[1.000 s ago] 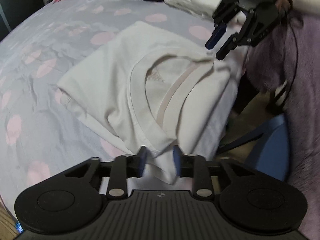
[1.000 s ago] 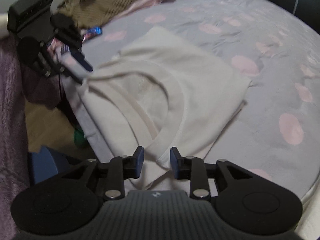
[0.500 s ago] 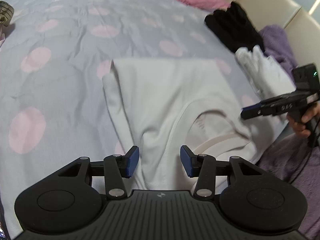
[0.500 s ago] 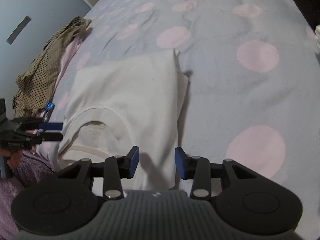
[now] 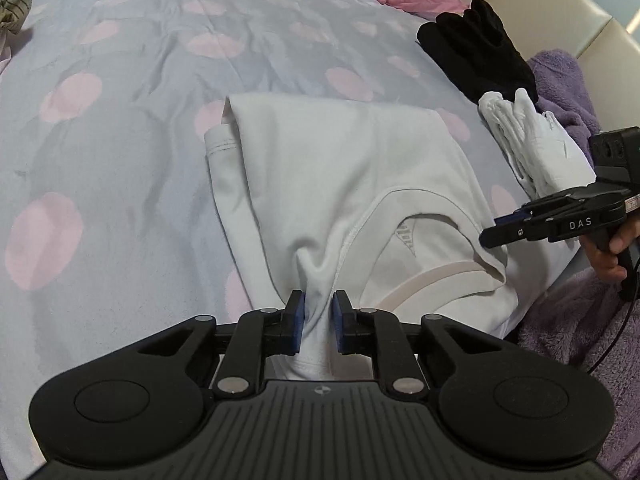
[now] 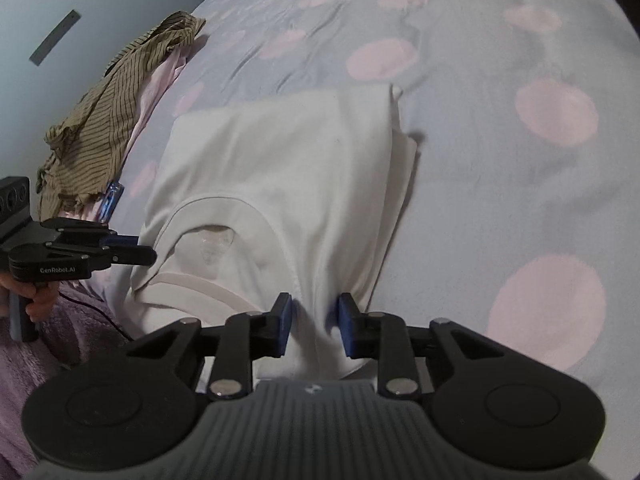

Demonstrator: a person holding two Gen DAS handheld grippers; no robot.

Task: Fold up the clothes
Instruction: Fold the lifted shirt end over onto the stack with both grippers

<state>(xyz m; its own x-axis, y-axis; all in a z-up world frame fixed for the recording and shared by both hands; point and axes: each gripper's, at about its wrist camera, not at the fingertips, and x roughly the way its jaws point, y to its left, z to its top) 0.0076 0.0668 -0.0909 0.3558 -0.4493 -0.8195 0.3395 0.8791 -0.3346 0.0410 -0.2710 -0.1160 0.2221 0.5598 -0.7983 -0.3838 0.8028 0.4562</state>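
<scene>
Jaws just closed, pinching shirt (image 5: 340,168) edge

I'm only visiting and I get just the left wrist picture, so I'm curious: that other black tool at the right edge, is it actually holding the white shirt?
Observer: Yes. Its own camera shows the right gripper with a bunch of the white shirt pinched between its pads; its jaws have just been closing.
Operator: Any other clothes I'm missing?
Observer: A striped brown garment lies crumpled at the far edge of the bed, on top of something pale pink.
Operator: Anything else there?
Observer: A small blue object lies beside that pile; it's too small to identify.
</scene>
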